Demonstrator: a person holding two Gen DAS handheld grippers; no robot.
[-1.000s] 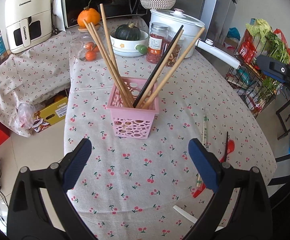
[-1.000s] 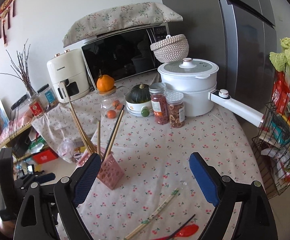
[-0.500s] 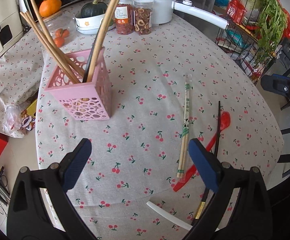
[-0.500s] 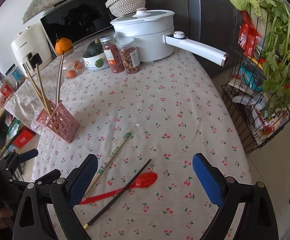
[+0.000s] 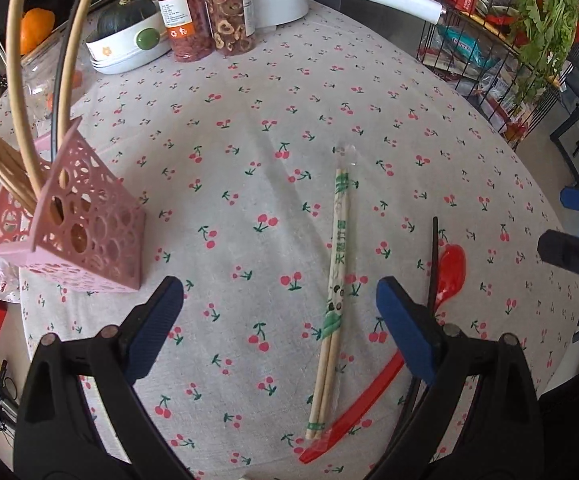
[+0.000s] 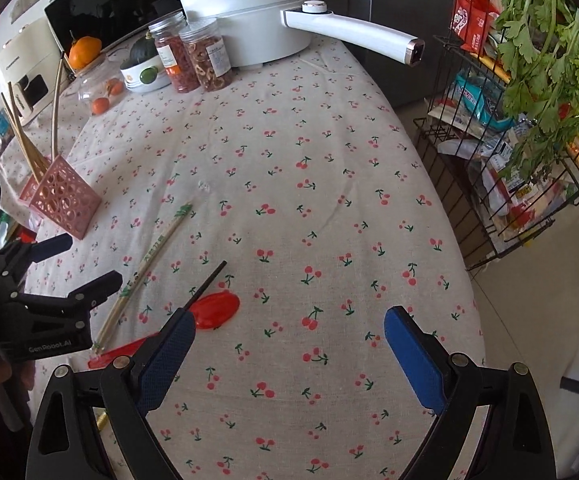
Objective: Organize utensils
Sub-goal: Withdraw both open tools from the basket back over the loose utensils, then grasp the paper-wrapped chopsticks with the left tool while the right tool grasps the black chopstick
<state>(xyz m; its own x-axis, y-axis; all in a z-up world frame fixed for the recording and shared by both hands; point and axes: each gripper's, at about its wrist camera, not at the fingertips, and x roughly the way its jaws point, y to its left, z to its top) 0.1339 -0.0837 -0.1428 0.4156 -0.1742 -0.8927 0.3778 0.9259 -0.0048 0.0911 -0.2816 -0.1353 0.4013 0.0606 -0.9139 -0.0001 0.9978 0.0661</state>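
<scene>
Both tongs are gaping wide and carrying nothing: I am hovering my left gripper [image 5: 277,320] over the paper-wrapped pair of bamboo chopsticks [image 5: 331,300], which is lying lengthwise away from me, nearer its right finger. My right gripper [image 6: 287,354] is hanging over bare cherry-print tablecloth [image 6: 329,184], the red plastic spoon [image 6: 213,310] and thin black chopstick [image 6: 205,286] lying just left of it. Farther left, the pink perforated plastic basket [image 5: 85,240] is already holding chopsticks, with nothing blocking the way.

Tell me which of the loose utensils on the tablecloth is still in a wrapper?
The pale bamboo chopsticks with green print, in a clear sleeve. The black chopstick and red spoon beside them lie bare.
</scene>
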